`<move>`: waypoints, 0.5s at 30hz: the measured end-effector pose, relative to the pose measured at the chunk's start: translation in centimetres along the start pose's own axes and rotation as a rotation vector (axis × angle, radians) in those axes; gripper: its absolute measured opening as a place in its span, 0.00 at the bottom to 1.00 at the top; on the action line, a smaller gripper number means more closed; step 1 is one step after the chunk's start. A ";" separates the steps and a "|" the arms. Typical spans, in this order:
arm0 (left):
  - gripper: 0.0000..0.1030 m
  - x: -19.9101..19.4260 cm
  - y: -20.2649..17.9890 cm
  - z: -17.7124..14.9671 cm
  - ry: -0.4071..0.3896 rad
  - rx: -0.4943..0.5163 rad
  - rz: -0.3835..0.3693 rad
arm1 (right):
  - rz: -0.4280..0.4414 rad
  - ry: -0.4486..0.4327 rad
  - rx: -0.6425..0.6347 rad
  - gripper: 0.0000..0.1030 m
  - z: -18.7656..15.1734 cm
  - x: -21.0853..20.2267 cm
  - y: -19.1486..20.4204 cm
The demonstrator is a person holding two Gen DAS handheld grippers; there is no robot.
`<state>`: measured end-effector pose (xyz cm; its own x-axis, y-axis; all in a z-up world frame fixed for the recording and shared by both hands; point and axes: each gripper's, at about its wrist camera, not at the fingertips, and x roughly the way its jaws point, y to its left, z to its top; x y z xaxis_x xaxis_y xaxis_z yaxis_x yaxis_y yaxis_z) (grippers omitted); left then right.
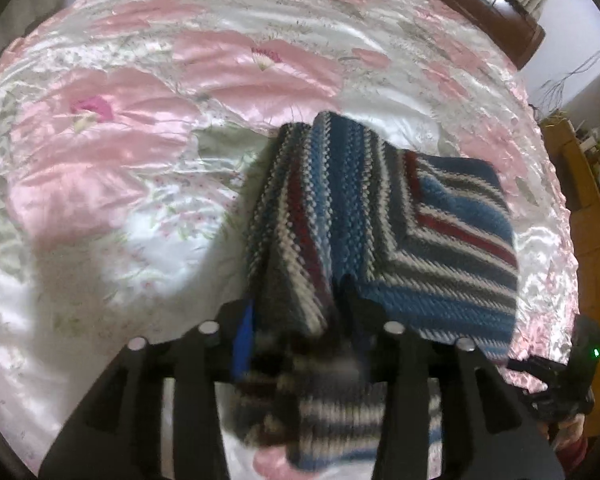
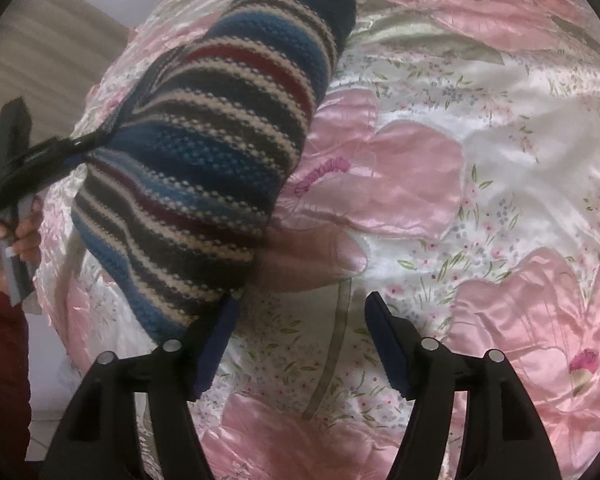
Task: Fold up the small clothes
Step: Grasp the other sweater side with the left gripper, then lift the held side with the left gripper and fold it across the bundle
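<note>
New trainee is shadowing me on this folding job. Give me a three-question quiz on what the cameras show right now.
1. True or false: the left gripper is clamped on the striped knitted garment.
2. The right gripper is: A) open and empty, B) shut on cloth, C) out of view.
3. What does the garment rest on?

Key: 1 true. 2 A. 3 the pink floral satin bedspread.

The knit garment [image 2: 204, 152] has blue, grey, white and dark-red stripes; the satin bedspread [image 2: 480, 168] is pink-and-white floral.
</note>
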<state>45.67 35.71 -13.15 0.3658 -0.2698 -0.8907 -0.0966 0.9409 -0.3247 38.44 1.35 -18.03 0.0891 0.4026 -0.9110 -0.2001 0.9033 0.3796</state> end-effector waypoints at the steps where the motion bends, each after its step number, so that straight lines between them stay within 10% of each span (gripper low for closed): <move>1: 0.54 -0.6 -0.1 -0.5 0.001 0.008 0.001 | 0.004 -0.001 0.005 0.66 0.0 -0.1 0.0; 15: 0.63 0.3 -0.6 -6.4 0.085 0.003 -0.106 | -0.012 -0.007 -0.037 0.71 -0.6 -2.5 2.5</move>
<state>39.91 33.80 -15.22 0.2942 -0.3842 -0.8751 -0.0589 0.9066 -0.4178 37.13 2.49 -14.93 0.0985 0.3928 -0.9143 -0.2346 0.9021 0.3623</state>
